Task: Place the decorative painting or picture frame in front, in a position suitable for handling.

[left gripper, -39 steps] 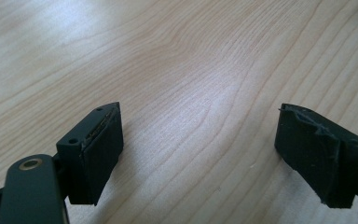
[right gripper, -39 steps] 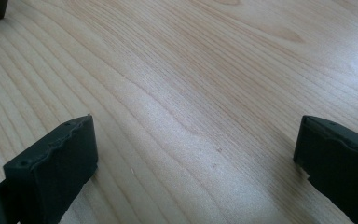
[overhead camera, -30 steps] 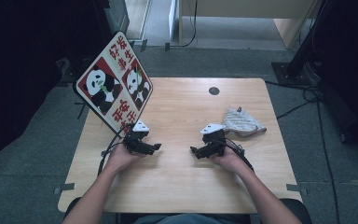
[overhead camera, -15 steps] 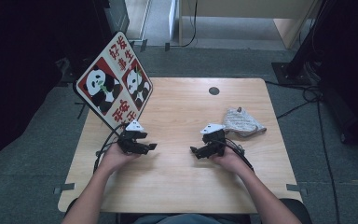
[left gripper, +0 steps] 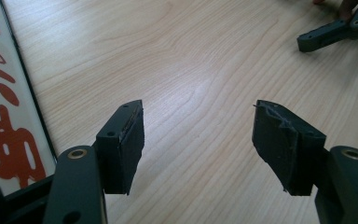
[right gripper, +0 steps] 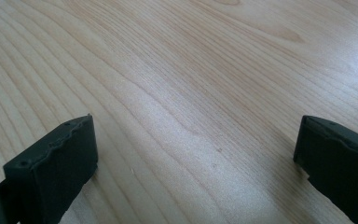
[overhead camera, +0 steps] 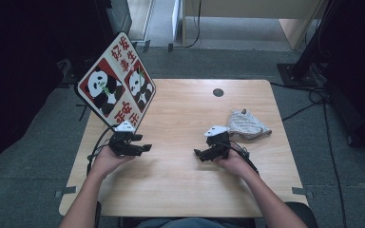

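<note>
A person holds a black gripper in each hand over a light wooden table (overhead camera: 185,118). My left gripper (overhead camera: 147,147) hovers near the table's left edge and points right. Its jaws (left gripper: 200,116) stand open over bare wood and have just been closing a little, with nothing between them. My right gripper (overhead camera: 197,153) rests near the middle right and points left toward the other one. Its jaws (right gripper: 198,126) are wide open, also over bare wood. In the left gripper view, part of the right gripper (left gripper: 335,30) shows at the top right.
A tilted sign board (overhead camera: 116,83) with two pandas and red characters leans over the table's far left corner, close beside my left gripper; its edge (left gripper: 9,116) runs along that view's left side. A crumpled grey cloth (overhead camera: 247,124) lies at the right. A round cable hole (overhead camera: 218,92) sits farther back.
My left gripper has shifted a little to the left, toward the sign, and lifted slightly; its jaws look narrower. The right gripper and the cloth have not moved.
</note>
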`<state>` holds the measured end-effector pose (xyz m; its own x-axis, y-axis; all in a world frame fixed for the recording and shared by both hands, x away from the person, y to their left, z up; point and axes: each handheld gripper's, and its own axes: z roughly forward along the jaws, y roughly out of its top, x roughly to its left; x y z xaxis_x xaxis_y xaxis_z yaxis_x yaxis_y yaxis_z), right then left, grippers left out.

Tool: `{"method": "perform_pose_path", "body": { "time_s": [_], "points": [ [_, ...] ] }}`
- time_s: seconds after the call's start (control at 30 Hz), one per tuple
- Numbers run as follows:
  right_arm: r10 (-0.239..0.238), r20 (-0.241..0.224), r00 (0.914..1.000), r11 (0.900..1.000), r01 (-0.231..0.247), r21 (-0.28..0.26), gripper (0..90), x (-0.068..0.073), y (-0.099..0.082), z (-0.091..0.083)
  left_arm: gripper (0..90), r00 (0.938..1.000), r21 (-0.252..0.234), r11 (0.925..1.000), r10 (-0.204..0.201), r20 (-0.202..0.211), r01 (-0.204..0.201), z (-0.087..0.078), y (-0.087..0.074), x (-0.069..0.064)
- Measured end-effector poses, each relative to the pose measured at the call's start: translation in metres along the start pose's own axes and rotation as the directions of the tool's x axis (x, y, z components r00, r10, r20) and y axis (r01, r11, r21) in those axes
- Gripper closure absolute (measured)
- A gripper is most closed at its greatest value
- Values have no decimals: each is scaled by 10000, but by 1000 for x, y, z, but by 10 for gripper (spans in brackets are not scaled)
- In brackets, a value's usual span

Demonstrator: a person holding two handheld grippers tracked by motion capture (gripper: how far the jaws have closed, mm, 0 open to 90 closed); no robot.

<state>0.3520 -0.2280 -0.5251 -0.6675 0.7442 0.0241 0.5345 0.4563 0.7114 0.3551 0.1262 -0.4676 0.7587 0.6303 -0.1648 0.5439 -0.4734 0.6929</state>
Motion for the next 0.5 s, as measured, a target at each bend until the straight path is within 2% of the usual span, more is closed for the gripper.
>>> {"method": "perform_pose_path", "body": {
  "time_s": [0.17, 0.4, 0.5],
  "points": [
    [-4, 2, 10000, 10000, 4, -1, 0, 0, 0, 0, 361, 9999, 38, 9999, 131, 35, -131, -9, -3, -2],
    [-11, 2, 10000, 10000, 11, -4, 0, 0, 0, 0, 374, 10000, -22, 10000, 34, 90, -33, -19, -8, 1],
    [-14, -1, 10000, 10000, 14, -2, 0, 0, 0, 0, 384, 9999, -201, 9997, -133, -62, 132, -28, -13, 4]
  ]
}}
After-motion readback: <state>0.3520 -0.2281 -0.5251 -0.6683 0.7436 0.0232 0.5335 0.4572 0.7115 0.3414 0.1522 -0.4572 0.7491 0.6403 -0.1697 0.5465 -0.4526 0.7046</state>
